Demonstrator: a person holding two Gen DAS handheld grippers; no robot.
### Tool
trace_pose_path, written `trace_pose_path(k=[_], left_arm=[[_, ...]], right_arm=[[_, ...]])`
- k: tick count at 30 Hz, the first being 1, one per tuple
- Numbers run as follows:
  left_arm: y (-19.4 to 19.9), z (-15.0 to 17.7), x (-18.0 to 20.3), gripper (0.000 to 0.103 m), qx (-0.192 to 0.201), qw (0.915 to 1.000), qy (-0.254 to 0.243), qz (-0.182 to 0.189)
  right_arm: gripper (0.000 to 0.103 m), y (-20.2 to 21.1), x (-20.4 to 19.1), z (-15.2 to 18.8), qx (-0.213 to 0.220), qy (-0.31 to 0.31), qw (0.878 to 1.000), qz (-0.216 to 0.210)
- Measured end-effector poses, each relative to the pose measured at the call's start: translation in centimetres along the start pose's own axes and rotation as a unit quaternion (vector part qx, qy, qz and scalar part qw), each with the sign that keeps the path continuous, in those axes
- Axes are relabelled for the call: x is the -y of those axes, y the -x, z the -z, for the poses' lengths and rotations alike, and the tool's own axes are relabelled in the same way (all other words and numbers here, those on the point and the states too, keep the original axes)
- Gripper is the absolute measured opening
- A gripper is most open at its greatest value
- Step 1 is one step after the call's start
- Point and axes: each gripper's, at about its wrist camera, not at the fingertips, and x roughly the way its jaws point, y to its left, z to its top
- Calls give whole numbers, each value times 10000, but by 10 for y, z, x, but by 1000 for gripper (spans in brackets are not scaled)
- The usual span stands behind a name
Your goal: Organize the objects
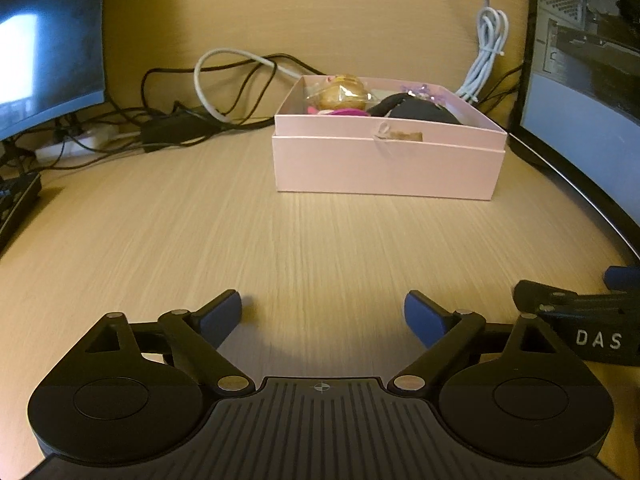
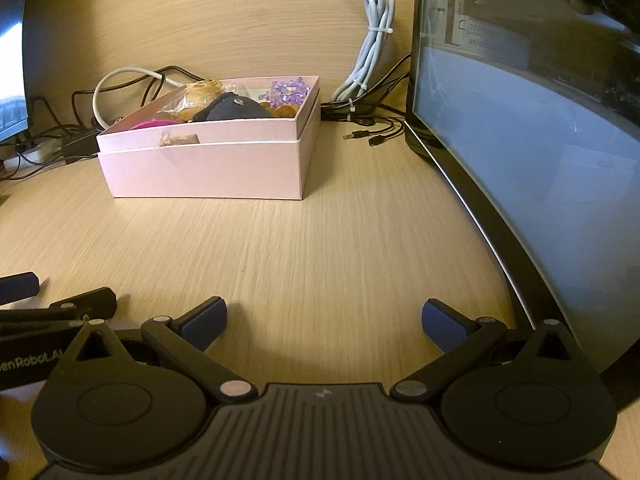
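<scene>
A pink open box (image 1: 384, 168) stands on the wooden desk, also in the right wrist view (image 2: 200, 174). It holds a wrapped brown item (image 1: 340, 94), a dark cloth item (image 2: 232, 110), something magenta (image 2: 154, 124) and purple beads (image 2: 290, 90). My left gripper (image 1: 322, 314) is open and empty, low over the desk well in front of the box. My right gripper (image 2: 324, 322) is open and empty beside it, to the right. Each gripper shows at the edge of the other's view.
A large monitor (image 2: 540, 152) stands along the right side. Another screen (image 1: 44, 60) is at the left. Tangled cables (image 1: 180, 120) and a power strip lie behind the box, with a bundled grey cord (image 2: 374, 40) against the back panel. A keyboard corner (image 1: 16, 200) is at the left.
</scene>
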Motion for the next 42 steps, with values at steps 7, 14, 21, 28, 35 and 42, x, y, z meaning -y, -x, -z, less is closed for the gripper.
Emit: trace_pose_path(k=[7, 14, 21, 28, 35, 42], left_arm=[[-2, -1, 1, 97, -13, 10000, 0, -29], [-2, -1, 1, 97, -13, 10000, -1, -26], [-2, -1, 1, 97, -13, 10000, -3, -26], [-2, -1, 1, 97, -13, 10000, -3, -26], [-2, -1, 0, 97, -13, 10000, -5, -23], [-2, -2, 0, 97, -14, 10000, -7, -22]], right_arm=[[103, -2, 1, 0, -1, 12, 10000, -27], [103, -2, 0, 0, -2, 8, 10000, -27], [103, -2, 0, 0, -2, 9, 10000, -27], [103, -2, 0, 0, -2, 9, 10000, -28], [103, -2, 0, 0, -2, 10, 10000, -29], [103, -2, 0, 0, -2, 10, 10000, -29]])
